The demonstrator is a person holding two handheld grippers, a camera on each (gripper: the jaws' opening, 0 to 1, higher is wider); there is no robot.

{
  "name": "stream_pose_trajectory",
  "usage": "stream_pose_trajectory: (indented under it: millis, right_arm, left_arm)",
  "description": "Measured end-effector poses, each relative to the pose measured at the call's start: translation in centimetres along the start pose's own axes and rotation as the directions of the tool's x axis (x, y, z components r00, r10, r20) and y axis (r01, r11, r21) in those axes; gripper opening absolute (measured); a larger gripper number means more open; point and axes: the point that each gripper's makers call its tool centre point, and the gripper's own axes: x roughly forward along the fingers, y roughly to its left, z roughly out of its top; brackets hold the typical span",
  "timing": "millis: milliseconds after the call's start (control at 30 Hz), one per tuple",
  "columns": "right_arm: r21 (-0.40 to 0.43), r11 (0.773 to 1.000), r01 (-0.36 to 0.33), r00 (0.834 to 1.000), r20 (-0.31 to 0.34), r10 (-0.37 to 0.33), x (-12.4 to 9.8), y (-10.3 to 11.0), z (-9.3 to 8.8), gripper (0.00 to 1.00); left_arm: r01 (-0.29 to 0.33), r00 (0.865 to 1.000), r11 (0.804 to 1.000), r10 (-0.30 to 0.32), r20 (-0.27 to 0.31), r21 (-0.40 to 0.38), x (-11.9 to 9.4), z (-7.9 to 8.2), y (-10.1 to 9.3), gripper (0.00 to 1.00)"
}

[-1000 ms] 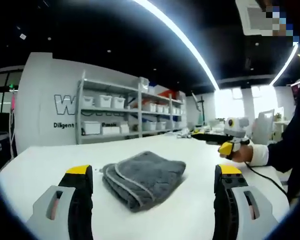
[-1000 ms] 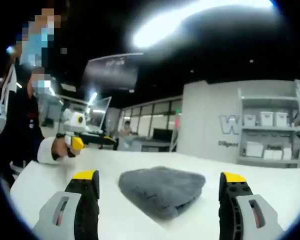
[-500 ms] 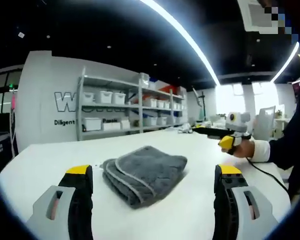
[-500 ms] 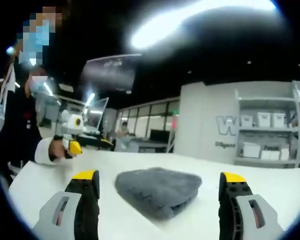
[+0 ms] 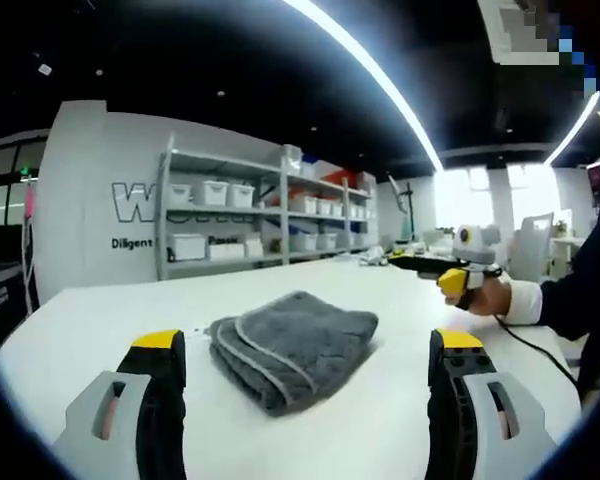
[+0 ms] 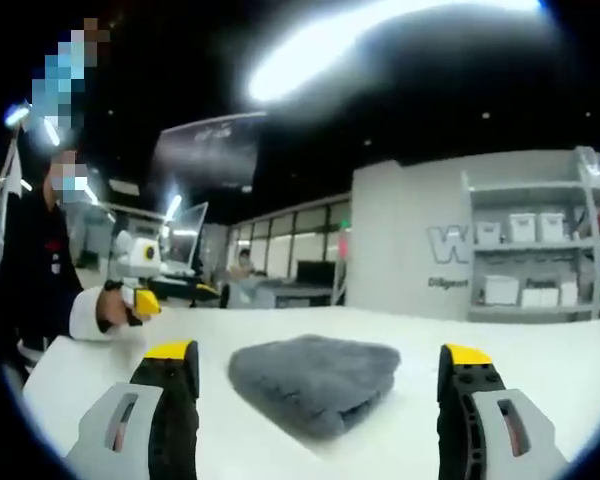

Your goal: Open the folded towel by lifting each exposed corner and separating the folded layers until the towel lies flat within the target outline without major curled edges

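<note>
A grey folded towel [image 5: 292, 345] lies on the white table [image 5: 90, 325], its stacked hemmed edges facing the left gripper view. My left gripper [image 5: 310, 345] hovers just short of it, open and empty, jaws standing wide on either side. From the other side, the right gripper view shows the same towel [image 6: 315, 378] with its rounded fold toward the camera. My right gripper [image 6: 318, 352] is open too, empty, a little back from the towel. The right gripper [image 5: 452, 278] held by a hand appears at the right of the left gripper view; the left gripper [image 6: 145, 295] appears at the left of the right gripper view.
Shelves with white bins [image 5: 230, 225] stand beyond the table's far edge, also seen as shelves [image 6: 535, 270] in the right gripper view. A person's dark sleeve [image 5: 580, 300] and a cable [image 5: 525, 350] lie over the table's right side. Bare tabletop surrounds the towel.
Both cameras have dipped slightly, so the towel sits a touch higher and nearer in each view. The towel itself has not moved and both grippers stay open.
</note>
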Motion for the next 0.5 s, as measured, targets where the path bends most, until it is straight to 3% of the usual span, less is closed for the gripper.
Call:
stream_pose_trajectory:
  millis: [333, 500]
  right_arm:
    - [-0.026, 0.999, -0.027, 1.0, 0.006, 0.027, -0.1, 0.8, 0.8, 0.99]
    - [-0.005, 1.0, -0.011, 1.0, 0.005, 0.011, 0.7, -0.3, 0.9, 0.99]
  left_arm:
    - [-0.027, 1.0, 0.999, 0.027, -0.007, 0.022, 0.2, -0.5, 1.2, 0.99]
    - [-0.033, 0.999, 0.999, 0.033, 0.018, 0.005, -0.2, 0.2, 1.5, 0.99]
